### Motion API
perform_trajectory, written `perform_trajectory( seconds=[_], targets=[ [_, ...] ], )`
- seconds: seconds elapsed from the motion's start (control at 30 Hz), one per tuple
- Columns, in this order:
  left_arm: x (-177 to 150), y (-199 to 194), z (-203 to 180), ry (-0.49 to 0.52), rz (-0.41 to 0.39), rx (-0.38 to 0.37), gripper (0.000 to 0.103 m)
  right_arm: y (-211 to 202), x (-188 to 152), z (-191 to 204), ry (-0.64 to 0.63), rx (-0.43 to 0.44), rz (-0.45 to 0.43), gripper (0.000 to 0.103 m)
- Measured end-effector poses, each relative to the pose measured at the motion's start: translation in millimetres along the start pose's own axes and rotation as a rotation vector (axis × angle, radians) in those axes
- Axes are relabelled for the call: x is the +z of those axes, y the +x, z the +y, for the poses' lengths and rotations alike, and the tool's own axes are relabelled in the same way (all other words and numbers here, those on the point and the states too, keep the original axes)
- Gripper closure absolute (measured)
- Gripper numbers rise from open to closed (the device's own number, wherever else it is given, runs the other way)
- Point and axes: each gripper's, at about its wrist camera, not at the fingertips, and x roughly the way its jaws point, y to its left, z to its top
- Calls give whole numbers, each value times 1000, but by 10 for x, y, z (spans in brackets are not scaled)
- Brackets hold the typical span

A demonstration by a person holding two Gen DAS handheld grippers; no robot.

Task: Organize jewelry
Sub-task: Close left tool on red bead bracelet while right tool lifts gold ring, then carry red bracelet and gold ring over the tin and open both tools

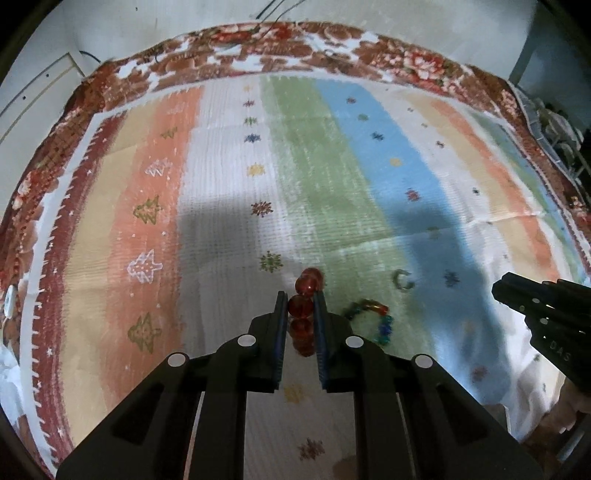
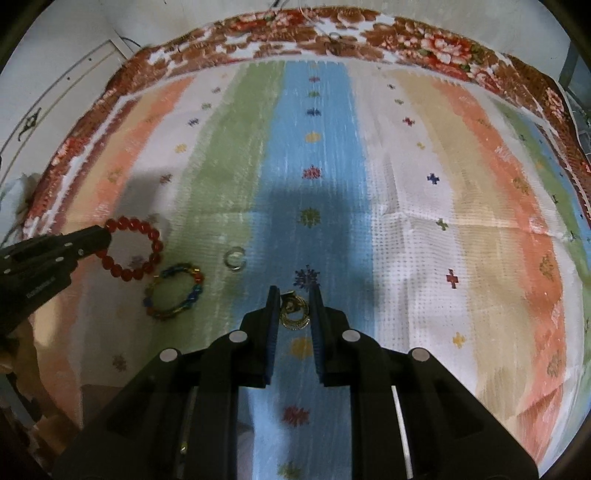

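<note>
Both claws were clamped on jewelry: the left gripper had its jaws pressed against a red bead bracelet, whose loop showed whole from the right wrist camera as it hung from that gripper's tip above the cloth, and the right gripper had its jaws drawn in on a gold ring-shaped piece caught between the blue pads. Just beside the red bracelet lay a multicolored bead bracelet, flat on the cloth between the two grippers, and a little farther out sat a small clear ring, apart from both bracelets and touched by neither gripper. Nothing stood between the grippers and the open cloth ahead. Each gripper pointed steeply down at the surface, and each showed at the edge of the other's view, coming in from the side. Under everything spread a striped cloth in orange, cream, white, green and blue bands dotted with small star and tree motifs, crossed by the grippers' shadows. A brown floral border ran along its far edge, with a pale wall behind it.
</note>
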Motion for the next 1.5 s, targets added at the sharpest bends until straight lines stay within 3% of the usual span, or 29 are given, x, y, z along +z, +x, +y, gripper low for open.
perform_trajectory(
  seconds=[0.63, 1.5],
  targets=[
    [-423, -865, -260, 9, -144, -35, 90, -859, -365, 364, -56, 84, -158, 86],
    [-1113, -1282, -622, 67, -211, -40, 90, -1202, -984, 528, -32, 165, -200, 86]
  ],
)
